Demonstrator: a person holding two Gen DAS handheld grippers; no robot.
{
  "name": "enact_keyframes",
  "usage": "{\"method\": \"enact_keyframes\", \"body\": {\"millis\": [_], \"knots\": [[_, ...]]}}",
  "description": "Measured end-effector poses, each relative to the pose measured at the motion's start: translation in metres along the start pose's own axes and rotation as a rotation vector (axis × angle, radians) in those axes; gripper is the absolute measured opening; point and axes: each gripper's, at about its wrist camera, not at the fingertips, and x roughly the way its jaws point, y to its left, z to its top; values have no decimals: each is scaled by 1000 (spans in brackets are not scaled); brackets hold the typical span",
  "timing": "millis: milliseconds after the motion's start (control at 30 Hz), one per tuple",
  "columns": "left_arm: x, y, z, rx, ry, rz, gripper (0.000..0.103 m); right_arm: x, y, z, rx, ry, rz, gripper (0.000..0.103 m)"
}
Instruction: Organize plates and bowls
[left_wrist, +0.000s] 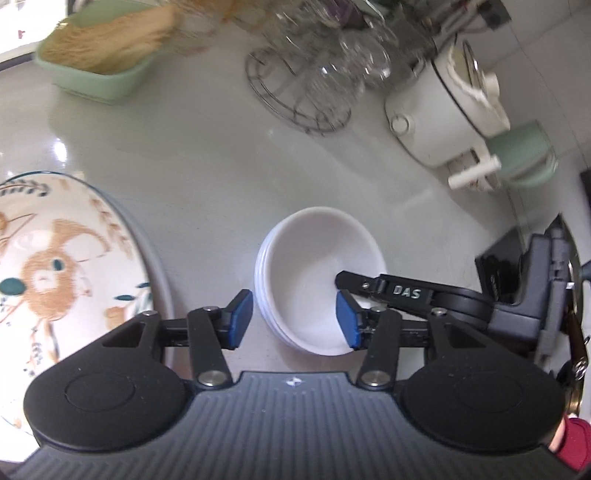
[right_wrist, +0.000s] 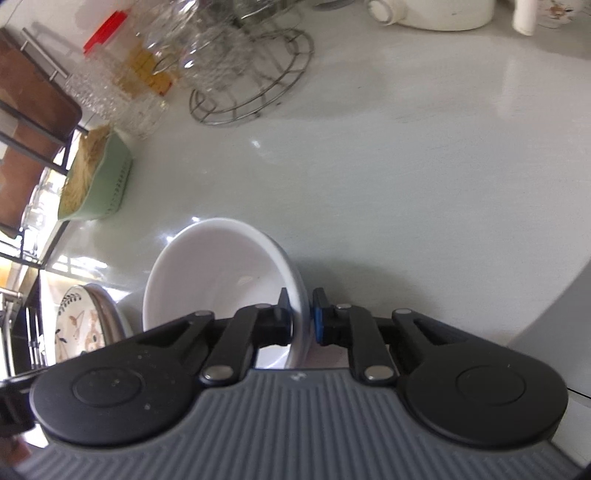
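Note:
A stack of white bowls (left_wrist: 314, 280) stands on the pale counter. My left gripper (left_wrist: 293, 319) is open just above the stack's near rim, one pad outside it, one over the inside. My right gripper (right_wrist: 301, 317) is shut on the right rim of the top white bowl (right_wrist: 221, 273), one finger inside, one outside; it shows in the left wrist view (left_wrist: 354, 284) reaching in from the right. A plate with a brown rabbit pattern (left_wrist: 55, 280) lies left of the bowls and shows small in the right wrist view (right_wrist: 79, 325).
A green dish of noodles (left_wrist: 99, 48) sits far left. A wire rack with glasses (left_wrist: 314, 74) stands at the back. A white cooker (left_wrist: 443, 110) and a green mug (left_wrist: 524, 151) stand at right. A glass jar with a red lid (right_wrist: 118, 74) is at the back.

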Motion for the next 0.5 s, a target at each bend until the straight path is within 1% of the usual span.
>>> {"method": "enact_keyframes", "body": {"millis": [67, 167, 200, 333, 400, 500], "knots": [[10, -8, 2, 22, 17, -1, 57, -3, -6, 0, 7, -9, -3, 14], [25, -20, 5, 73, 28, 49, 57, -6, -18, 0, 39, -5, 8, 14], [31, -21, 6, 73, 40, 52, 56, -7, -20, -1, 45, -5, 11, 14], [56, -17, 11, 19, 88, 23, 55, -7, -29, -1, 63, 2, 24, 14], [66, -17, 10, 11, 106, 28, 53, -7, -32, -1, 64, 7, 26, 14], [77, -18, 11, 11, 113, 55, 46, -6, -32, 0, 60, 9, 29, 14]]}}
